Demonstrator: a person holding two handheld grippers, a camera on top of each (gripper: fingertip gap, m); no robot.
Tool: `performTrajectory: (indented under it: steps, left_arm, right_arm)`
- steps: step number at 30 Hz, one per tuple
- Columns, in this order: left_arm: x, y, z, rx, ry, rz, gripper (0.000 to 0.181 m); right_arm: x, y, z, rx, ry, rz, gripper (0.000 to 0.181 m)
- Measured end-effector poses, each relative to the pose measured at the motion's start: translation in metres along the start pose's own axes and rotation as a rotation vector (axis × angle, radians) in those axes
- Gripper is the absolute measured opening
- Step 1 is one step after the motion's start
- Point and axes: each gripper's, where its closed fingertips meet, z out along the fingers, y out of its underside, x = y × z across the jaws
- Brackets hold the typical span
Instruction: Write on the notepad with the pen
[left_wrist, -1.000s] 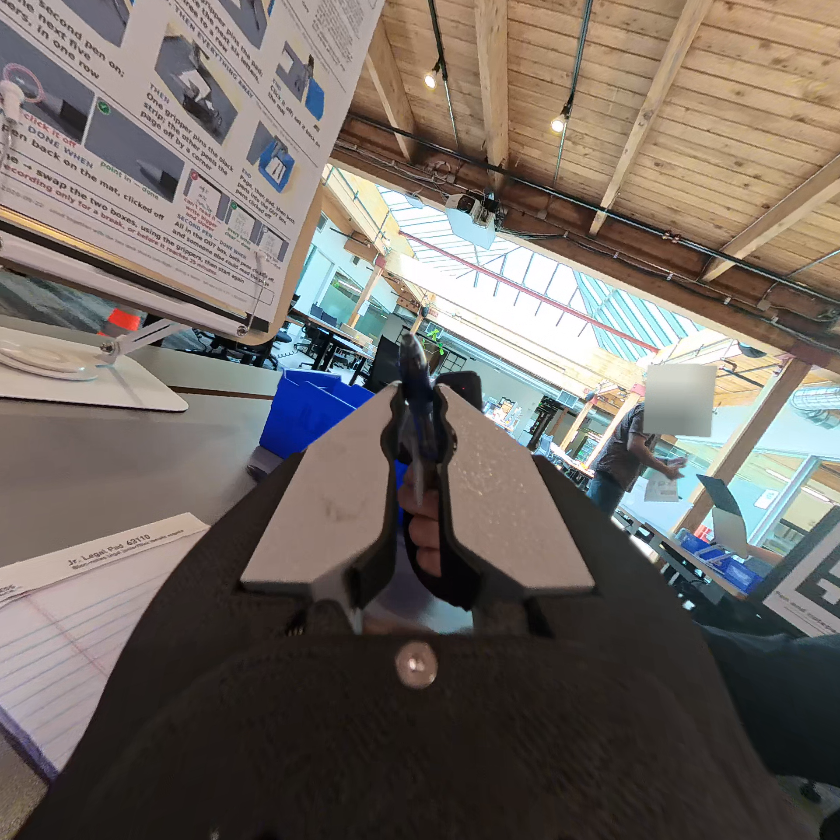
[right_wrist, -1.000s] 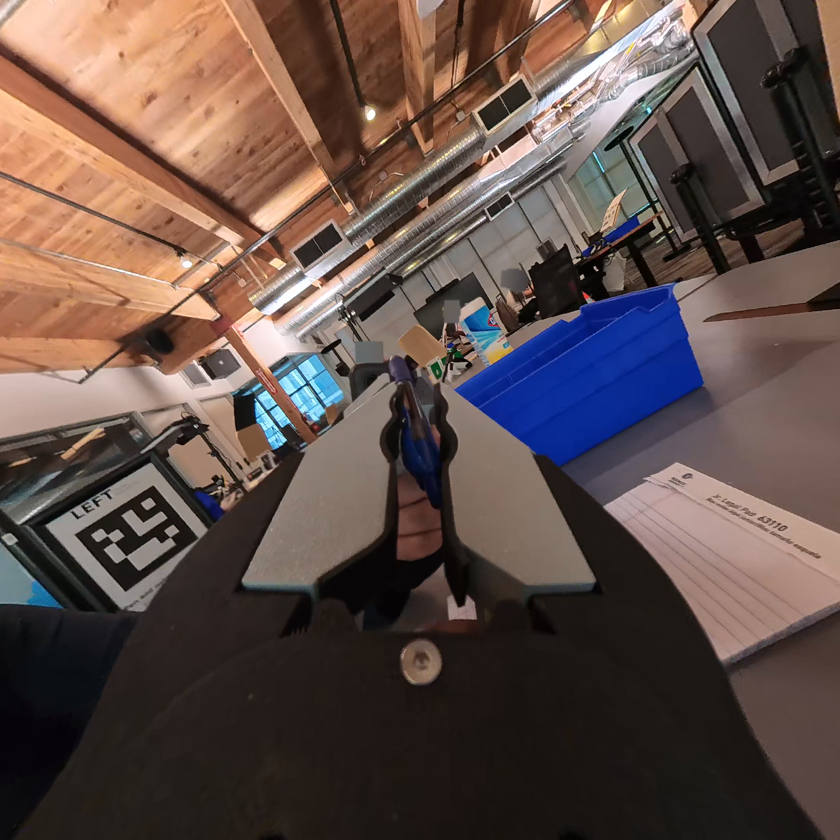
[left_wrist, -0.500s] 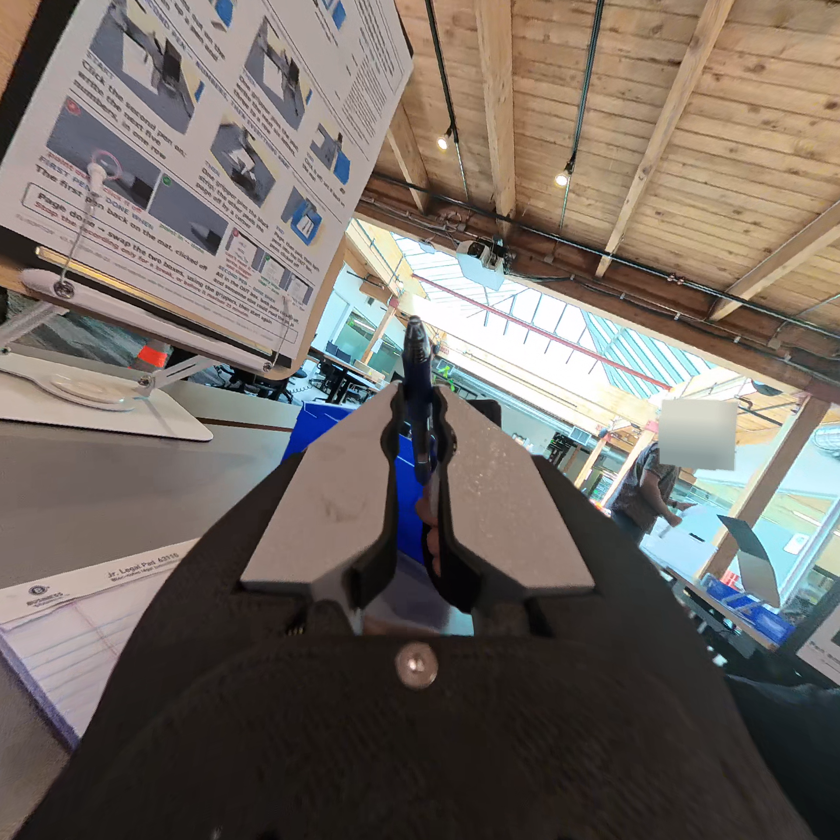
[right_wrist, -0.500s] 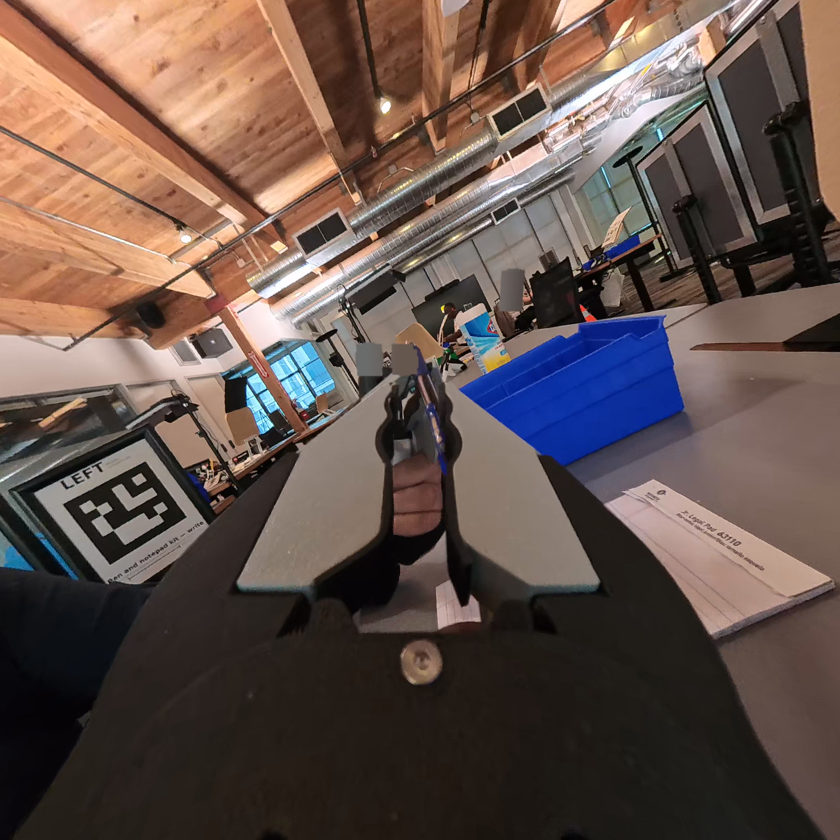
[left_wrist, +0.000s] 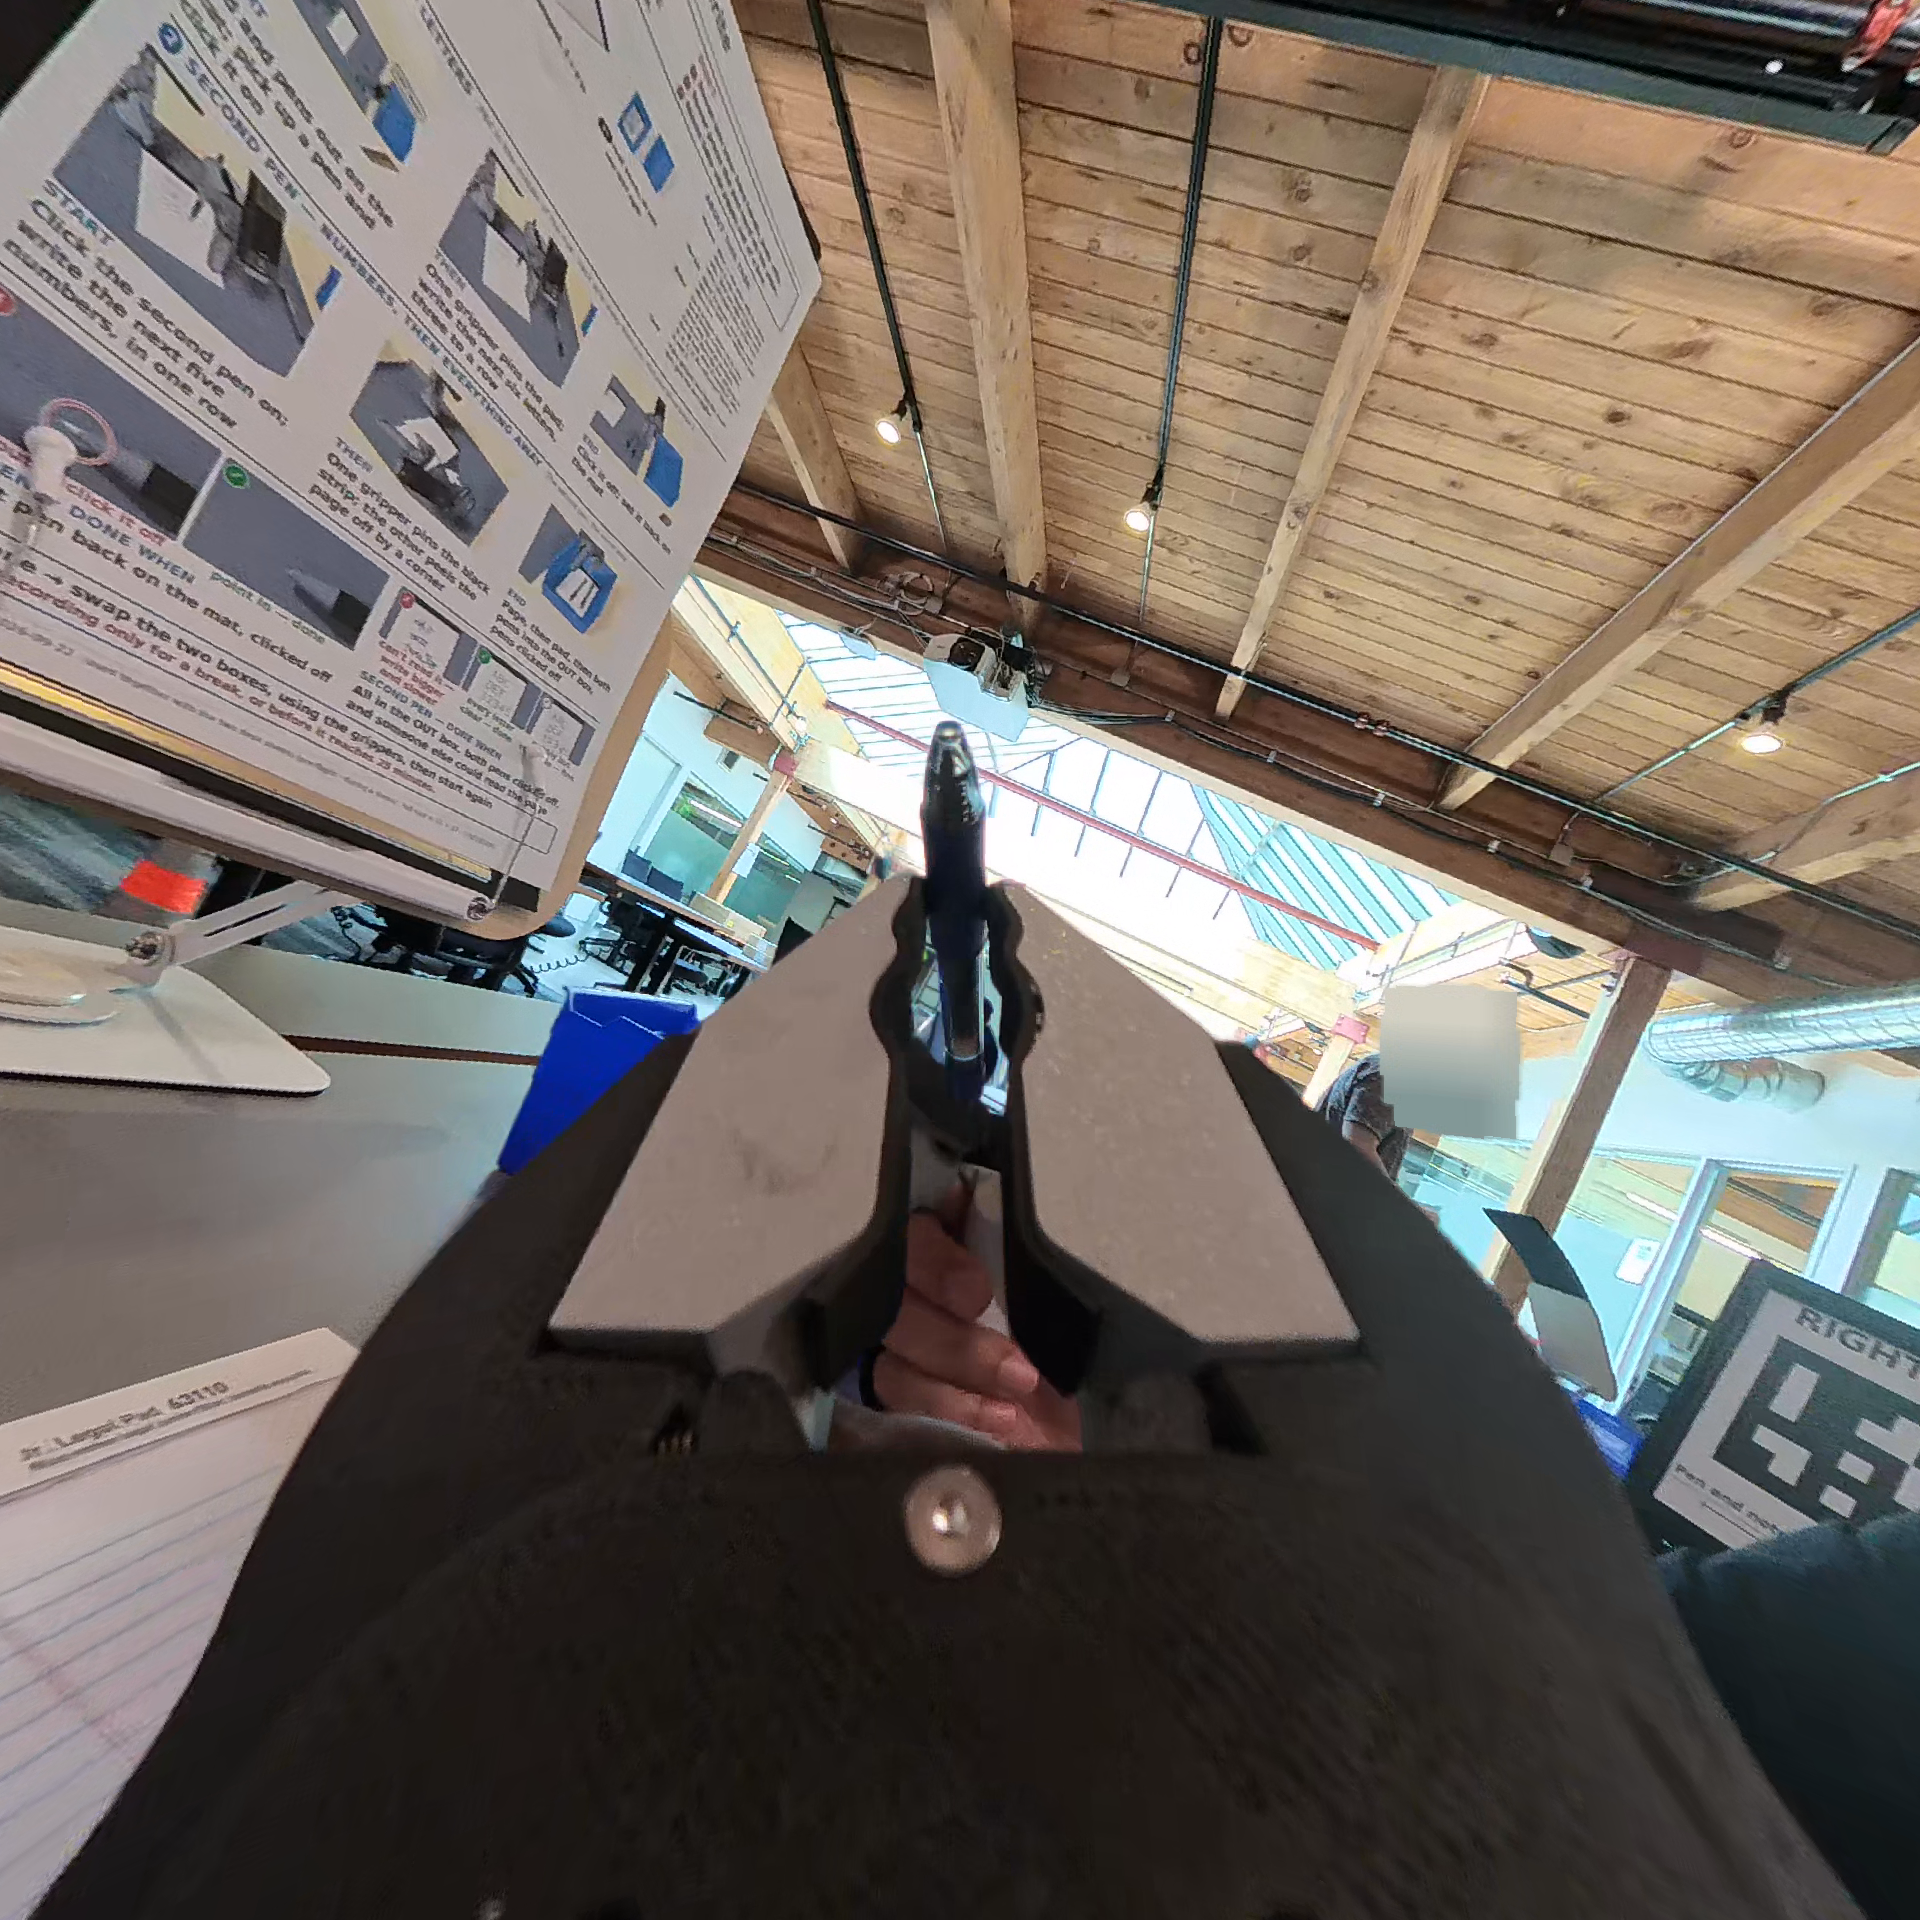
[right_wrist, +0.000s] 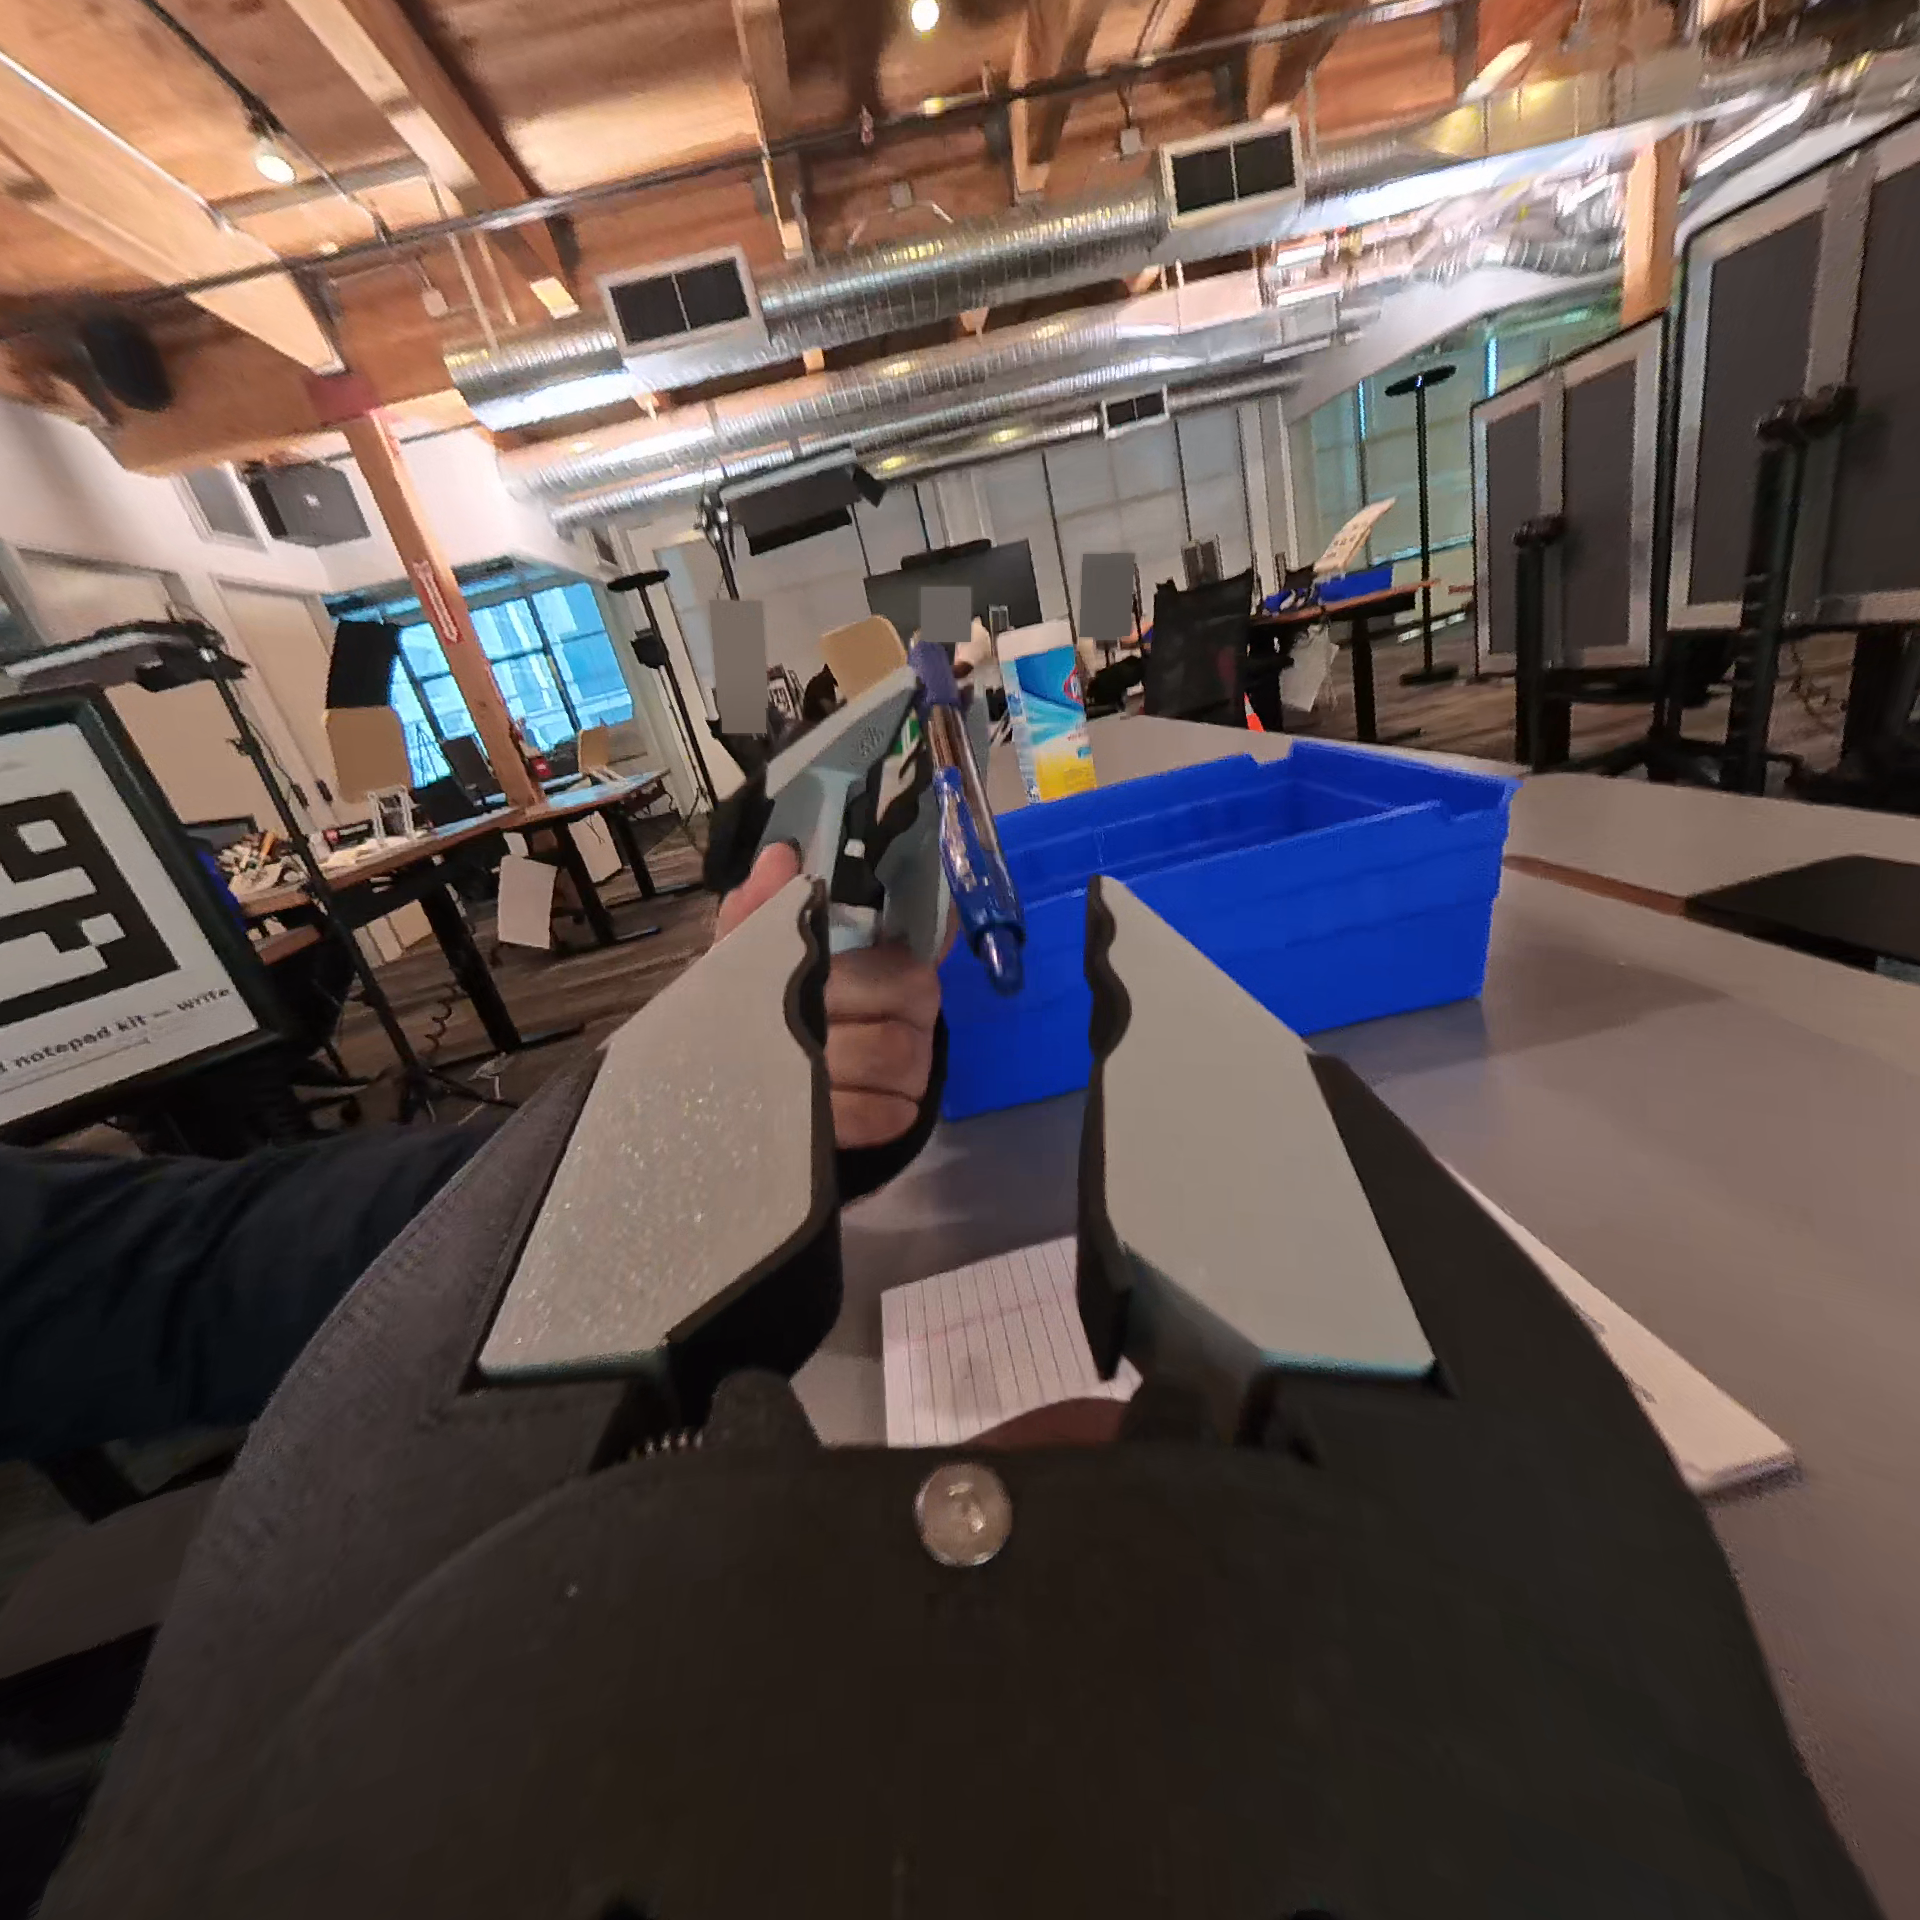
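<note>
My left gripper (left_wrist: 956, 920) is shut on a blue pen (left_wrist: 954, 831), which stands up out of the fingertips with its pointed end on top. In the right wrist view the left gripper (right_wrist: 904, 727) holds the pen (right_wrist: 971, 852) in the air just beyond my right gripper (right_wrist: 954, 902). The right gripper is open and empty, and the pen's lower end hangs between its fingertips without touching them. The white lined notepad (left_wrist: 114, 1558) lies on the grey table (left_wrist: 208, 1174) at lower left. It also shows below the right gripper (right_wrist: 987, 1340).
Two blue bins (right_wrist: 1299, 883) stand on the table behind the pen. A wipes canister (right_wrist: 1044, 717) stands behind them. An instruction board on a white stand (left_wrist: 343, 364) rises at the left. A dark flat object (right_wrist: 1829, 914) lies at far right. A person stands far off. Some 6 cm of space lies between my two pairs of fingers.
My right gripper has opened, let go of the pen and drawn back a little. My left gripper has kept hold of the pen and tilted upward.
</note>
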Motion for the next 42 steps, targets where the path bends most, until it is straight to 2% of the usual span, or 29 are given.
performTrajectory:
  steps: [4,8,11,14,24,25,27,30,32,34,35,38,42]
  left_arm:
    - [0.006,0.008,0.005,-0.024,0.027,-0.004,0.010]
    - [0.009,0.007,0.005,-0.008,0.043,-0.016,0.009]
    - [0.010,0.008,0.005,-0.009,0.051,-0.027,0.009]
    - [0.011,0.011,0.007,-0.022,0.055,-0.030,0.010]
    - [-0.004,0.013,0.003,-0.030,0.002,-0.062,0.011]
    - [-0.006,0.012,0.002,-0.027,-0.018,-0.054,0.012]
    - [-0.015,0.007,-0.001,-0.012,-0.078,-0.045,0.028]
    - [-0.019,0.002,-0.004,-0.010,-0.106,-0.015,0.035]
    - [-0.017,0.004,-0.003,-0.044,-0.115,0.016,0.045]
    - [-0.016,0.008,0.000,-0.095,-0.129,0.041,0.062]
    - [-0.017,0.011,0.000,-0.123,-0.139,0.063,0.063]
    - [-0.017,0.027,0.001,-0.237,-0.145,0.124,0.063]
    - [-0.004,0.053,0.002,-0.363,-0.026,0.065,0.033]
  right_arm:
    - [-0.008,-0.009,0.004,0.067,-0.025,0.025,0.028]
    - [-0.006,-0.005,0.006,0.057,-0.018,0.023,0.032]
    - [-0.007,-0.006,0.007,0.069,-0.012,0.011,0.027]
    - [-0.009,-0.008,0.007,0.073,-0.001,-0.030,0.008]
    - [-0.001,-0.003,0.001,-0.008,0.046,-0.078,0.006]
    - [0.001,-0.004,-0.001,-0.016,0.047,-0.074,0.006]
    - [0.002,-0.006,-0.006,-0.023,0.033,-0.047,0.006]
    - [0.009,-0.010,-0.014,-0.038,0.039,-0.010,0.006]
    - [0.014,-0.007,-0.019,-0.083,0.050,0.000,0.006]
    - [0.018,0.001,-0.024,-0.154,0.052,0.014,0.006]
    - [0.019,0.005,-0.026,-0.189,0.049,0.023,0.006]
    - [0.014,0.014,-0.030,-0.272,0.005,0.046,0.006]
    - [0.004,0.019,-0.033,-0.335,-0.041,0.040,0.006]
